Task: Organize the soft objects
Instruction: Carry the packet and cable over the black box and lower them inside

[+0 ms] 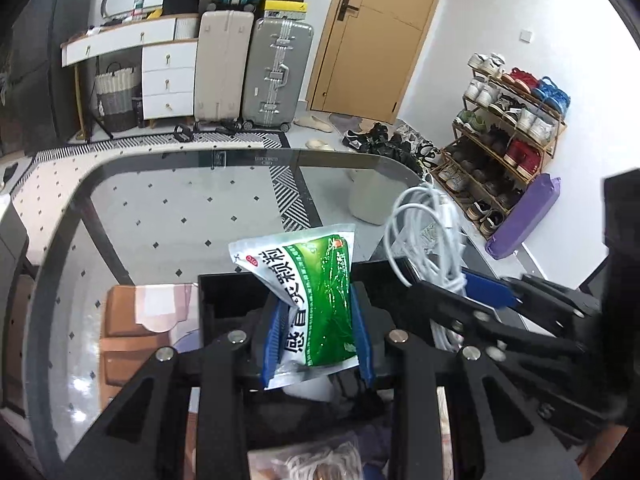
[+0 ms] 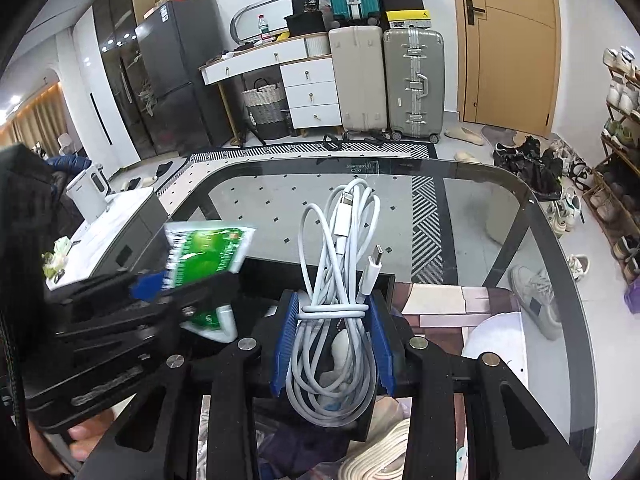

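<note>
My left gripper [image 1: 318,336] is shut on a green and white sachet [image 1: 310,296], held upright above a black box [image 1: 224,292] on the glass table [image 1: 160,216]. The sachet also shows in the right wrist view [image 2: 204,252]. My right gripper [image 2: 332,344] is shut on a coiled white charging cable [image 2: 336,280], just right of the left gripper, over the same black box [image 2: 384,280]. The cable also shows in the left wrist view [image 1: 432,236]. Inside the box, pale soft items show dimly below the fingers.
A brown box [image 1: 124,344] sits under the glass at left. A pale rope-like bundle [image 2: 380,460] lies near the front. Suitcases [image 2: 384,84], a white dresser [image 2: 296,80] and a shoe rack [image 1: 504,132] stand beyond the table.
</note>
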Demonstrator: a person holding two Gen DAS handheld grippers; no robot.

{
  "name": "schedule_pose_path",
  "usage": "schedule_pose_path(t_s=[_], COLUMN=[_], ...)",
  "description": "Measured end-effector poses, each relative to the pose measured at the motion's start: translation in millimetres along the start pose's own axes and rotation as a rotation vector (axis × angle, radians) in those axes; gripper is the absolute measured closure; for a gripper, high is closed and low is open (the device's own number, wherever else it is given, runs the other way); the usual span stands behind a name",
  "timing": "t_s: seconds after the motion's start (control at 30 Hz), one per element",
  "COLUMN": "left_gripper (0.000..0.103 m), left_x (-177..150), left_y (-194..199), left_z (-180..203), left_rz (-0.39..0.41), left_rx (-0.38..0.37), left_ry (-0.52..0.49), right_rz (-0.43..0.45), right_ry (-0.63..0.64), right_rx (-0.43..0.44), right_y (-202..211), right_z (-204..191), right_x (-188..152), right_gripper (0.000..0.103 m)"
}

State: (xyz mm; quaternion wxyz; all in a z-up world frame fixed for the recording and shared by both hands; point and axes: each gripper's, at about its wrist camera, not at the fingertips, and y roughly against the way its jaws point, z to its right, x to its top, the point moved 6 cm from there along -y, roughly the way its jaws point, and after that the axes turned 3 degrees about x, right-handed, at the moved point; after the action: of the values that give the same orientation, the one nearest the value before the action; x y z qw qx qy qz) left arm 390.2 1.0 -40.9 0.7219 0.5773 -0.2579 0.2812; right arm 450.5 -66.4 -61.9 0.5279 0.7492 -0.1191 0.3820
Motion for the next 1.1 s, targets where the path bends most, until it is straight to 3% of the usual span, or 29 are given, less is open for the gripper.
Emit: schedule_pose_path(t_s=[0.63,1.1], left_gripper=[0.073,0.073], left_x=[-42,-49], left_y=[-25,-17], left_z=[-6,-1], left_rz=[-0.102,-0.105], left_rx=[0.052,0.064], left_ry=[-0.069,-0.092], right_rz=[-0.114,-0.132], right_ry=[0.091,0.092], right_rx=[0.055,0.079], right_y=[-37,-35], right_z=[-4,-6], right_x=[-34,-39], right_gripper=[0.068,0.068])
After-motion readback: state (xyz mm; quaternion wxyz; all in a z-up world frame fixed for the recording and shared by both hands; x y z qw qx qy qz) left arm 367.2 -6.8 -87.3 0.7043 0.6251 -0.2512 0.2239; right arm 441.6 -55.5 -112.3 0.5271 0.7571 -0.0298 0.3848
